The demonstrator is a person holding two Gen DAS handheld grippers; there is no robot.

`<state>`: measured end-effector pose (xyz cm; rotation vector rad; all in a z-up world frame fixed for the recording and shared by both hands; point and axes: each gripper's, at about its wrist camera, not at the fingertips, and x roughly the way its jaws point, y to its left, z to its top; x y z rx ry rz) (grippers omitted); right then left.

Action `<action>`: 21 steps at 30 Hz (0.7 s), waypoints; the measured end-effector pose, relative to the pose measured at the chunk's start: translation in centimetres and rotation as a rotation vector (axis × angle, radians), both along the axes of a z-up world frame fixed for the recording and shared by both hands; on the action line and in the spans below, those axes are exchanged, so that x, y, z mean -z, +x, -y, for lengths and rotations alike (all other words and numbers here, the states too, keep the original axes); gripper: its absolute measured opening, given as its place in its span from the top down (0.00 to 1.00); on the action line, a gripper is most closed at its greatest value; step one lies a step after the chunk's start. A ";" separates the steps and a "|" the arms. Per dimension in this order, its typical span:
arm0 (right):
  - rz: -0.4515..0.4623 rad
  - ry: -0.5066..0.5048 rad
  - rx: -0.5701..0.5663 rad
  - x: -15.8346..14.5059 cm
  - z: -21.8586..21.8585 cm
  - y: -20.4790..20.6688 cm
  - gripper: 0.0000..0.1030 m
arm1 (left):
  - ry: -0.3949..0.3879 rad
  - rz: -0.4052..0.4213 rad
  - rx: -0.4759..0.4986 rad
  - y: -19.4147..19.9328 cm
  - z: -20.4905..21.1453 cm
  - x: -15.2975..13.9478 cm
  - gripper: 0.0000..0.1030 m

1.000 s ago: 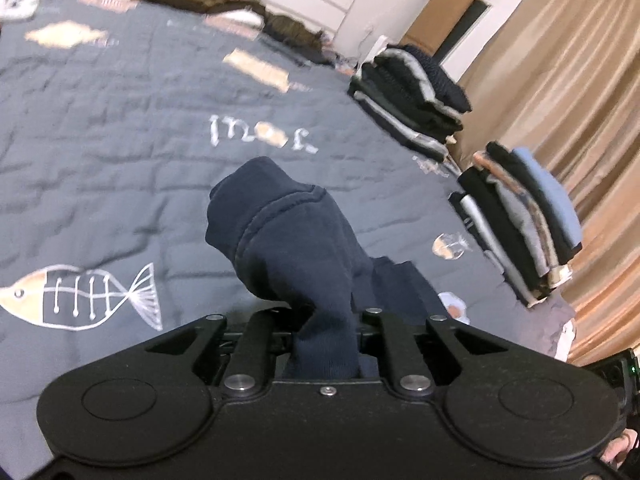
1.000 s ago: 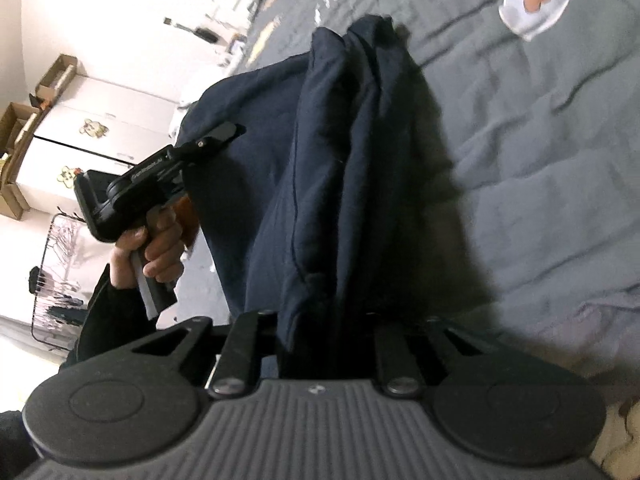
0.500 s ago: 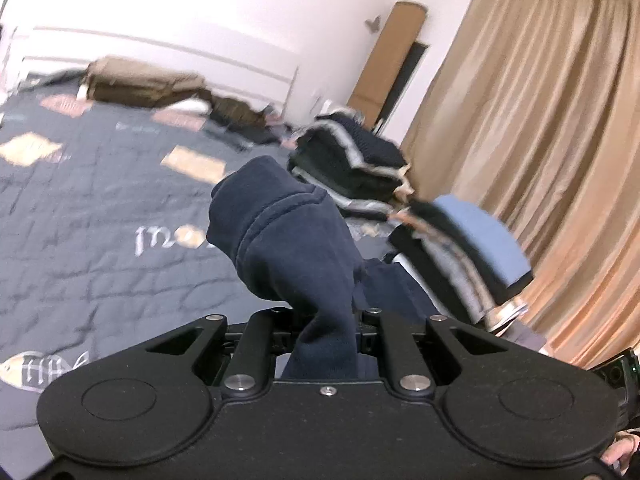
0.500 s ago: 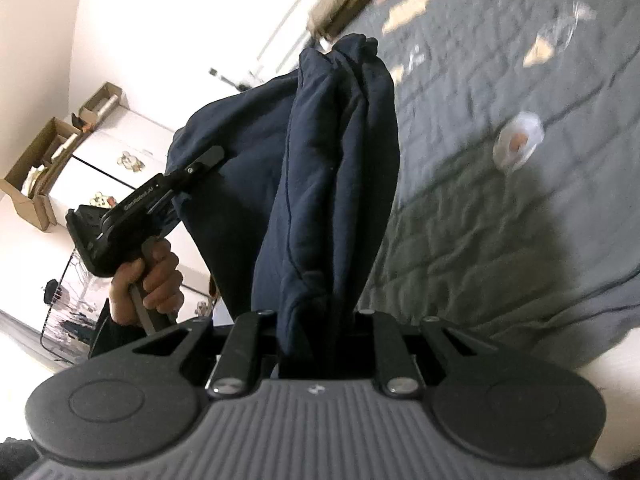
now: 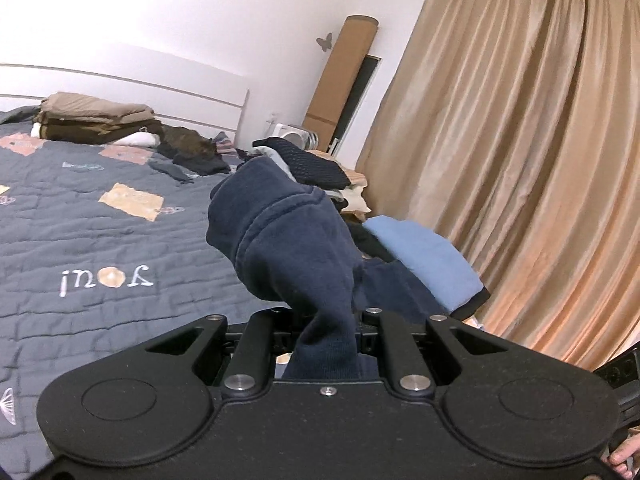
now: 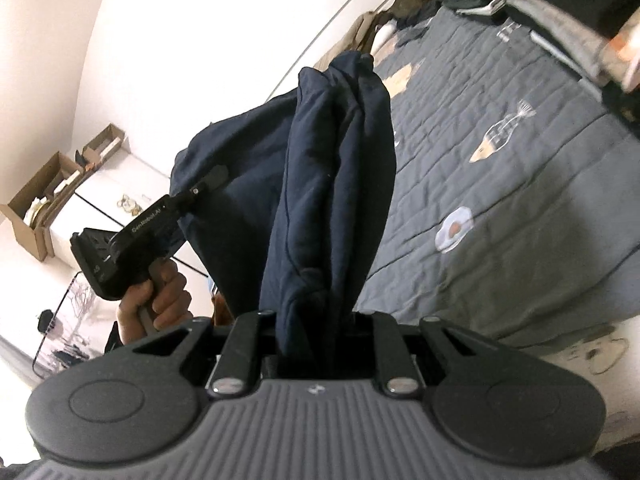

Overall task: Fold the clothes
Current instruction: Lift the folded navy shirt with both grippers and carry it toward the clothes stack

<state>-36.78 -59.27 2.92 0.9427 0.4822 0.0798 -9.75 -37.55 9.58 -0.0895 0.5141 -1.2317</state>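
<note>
A navy blue sweatshirt (image 5: 292, 240) is held up in the air between both grippers. My left gripper (image 5: 326, 320) is shut on a bunched edge of it; the cloth hides the fingertips. My right gripper (image 6: 316, 320) is shut on another bunched part of the sweatshirt (image 6: 332, 184), which rises in thick folds. In the right wrist view the left gripper (image 6: 208, 184) shows at the left, clamped on the cloth's far edge, above the grey quilted bed (image 6: 520, 200).
Stacks of folded clothes (image 5: 420, 256) stand at the bed's right edge by tan curtains (image 5: 520, 160). More folded brown clothes (image 5: 92, 120) lie near the headboard. A white cabinet with cardboard boxes (image 6: 48, 200) stands at the left in the right wrist view.
Both grippers have risen and tilted up with the sweatshirt, lifting it off the bed. The views now show wall, curtains and headboard rather than mostly quilt.
</note>
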 end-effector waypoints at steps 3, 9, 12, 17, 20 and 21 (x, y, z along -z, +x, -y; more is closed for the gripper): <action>0.002 -0.001 0.017 -0.2 1.2 -1.0 0.84 | -0.010 0.006 0.009 -1.0 1.3 -0.1 0.87; 0.003 -0.007 0.054 -0.7 3.5 -3.0 0.84 | -0.044 0.005 0.022 -2.9 3.9 0.0 0.87; 0.005 -0.026 0.061 -1.2 4.6 -3.8 0.84 | -0.076 0.005 0.023 -3.9 5.1 -0.1 0.87; 0.009 -0.052 0.074 -2.3 6.6 -5.1 0.84 | -0.124 0.004 0.027 -5.5 7.2 -0.6 0.87; 0.012 -0.063 0.089 -2.9 7.9 -6.2 0.84 | -0.146 0.006 0.031 -6.6 8.7 -0.9 0.87; 0.014 -0.067 0.095 -3.0 8.4 -6.6 0.84 | -0.154 0.007 0.032 -6.9 9.1 -1.0 0.87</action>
